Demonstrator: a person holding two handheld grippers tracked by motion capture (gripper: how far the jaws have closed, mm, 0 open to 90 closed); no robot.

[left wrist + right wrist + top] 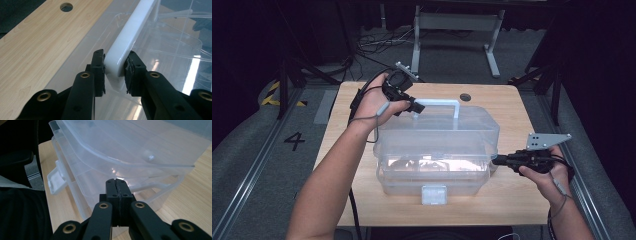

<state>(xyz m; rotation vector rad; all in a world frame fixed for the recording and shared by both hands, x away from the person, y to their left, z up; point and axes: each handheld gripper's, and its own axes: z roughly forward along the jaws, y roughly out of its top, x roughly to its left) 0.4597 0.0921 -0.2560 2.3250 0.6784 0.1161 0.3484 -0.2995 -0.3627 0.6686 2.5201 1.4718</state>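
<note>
We see a clear plastic storage box sitting near the middle of the wooden tabletop, with its lid tilted up so that a gap shows along the front and the right side. A white handle runs across the top of the lid toward the far edge. In the high view our left gripper sits at about ten o'clock from the box's centre, its jaws pinching the left end of that handle. The left gripper view confirms it: the handle runs away from the gripper toward twelve o'clock, and the two black pads press on either side of the handle's near end, with the clear lid spreading out to the right and the tabletop to the left. Our right gripper lies at about three o'clock from the box, pointing level toward its right side, with its tip just at the box's wall near the gap under the lid. In the right gripper view its jaws are pressed together with nothing between them, and the box fills the space ahead toward twelve o'clock, the raised lid overhanging the base. A white latch on the box's front sticks out at about nine o'clock from the right gripper's tip.
</note>
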